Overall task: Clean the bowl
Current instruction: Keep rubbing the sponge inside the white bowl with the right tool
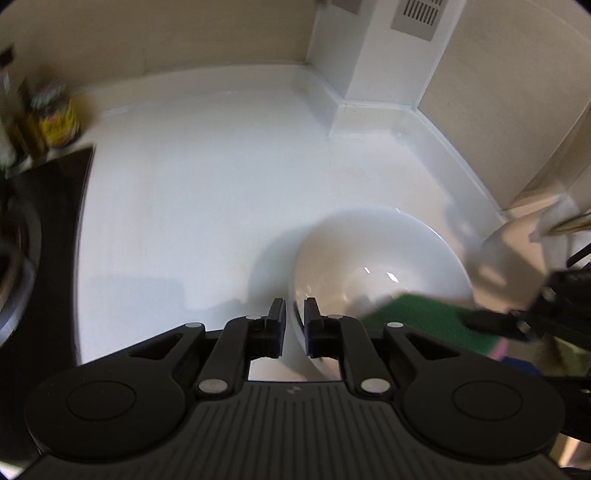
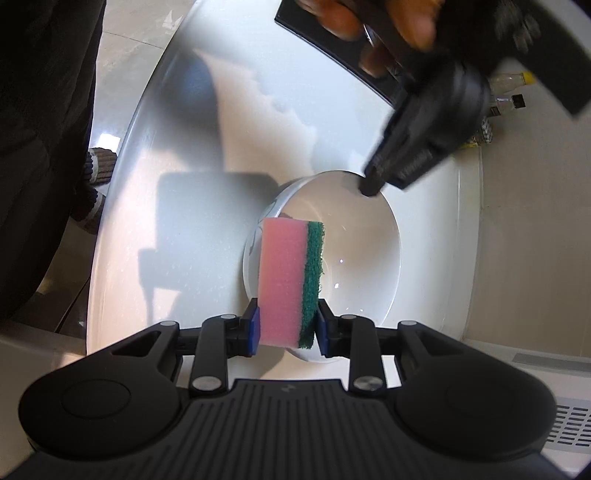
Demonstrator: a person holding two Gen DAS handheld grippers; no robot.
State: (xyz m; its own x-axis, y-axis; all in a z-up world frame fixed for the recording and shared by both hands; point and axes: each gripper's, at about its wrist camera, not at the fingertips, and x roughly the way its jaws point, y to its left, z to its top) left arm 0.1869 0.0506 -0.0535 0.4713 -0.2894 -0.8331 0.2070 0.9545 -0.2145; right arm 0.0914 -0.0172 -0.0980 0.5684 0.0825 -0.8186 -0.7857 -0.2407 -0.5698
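Observation:
A white bowl (image 1: 388, 251) stands on the white counter (image 1: 203, 184). My left gripper (image 1: 294, 317) straddles the bowl's near rim. Its blue pads stand a little apart from the thin rim, which passes between them untouched. In the right wrist view the same gripper (image 2: 373, 184) is a blurred black shape at the far rim of the bowl (image 2: 362, 258), with a person's hand (image 2: 369, 22) above it. My right gripper (image 2: 288, 317) is shut on a pink and green sponge (image 2: 291, 284), held upright over the bowl's near side. The sponge's green face (image 1: 417, 321) reaches into the bowl from the right.
A black hob (image 1: 55, 221) borders the counter on the left, with bottles and a jar (image 1: 55, 118) behind it. Beige walls and a white boxed corner (image 1: 369, 74) close the back. A person's dark clothing (image 2: 44, 147) stands at the counter's curved edge.

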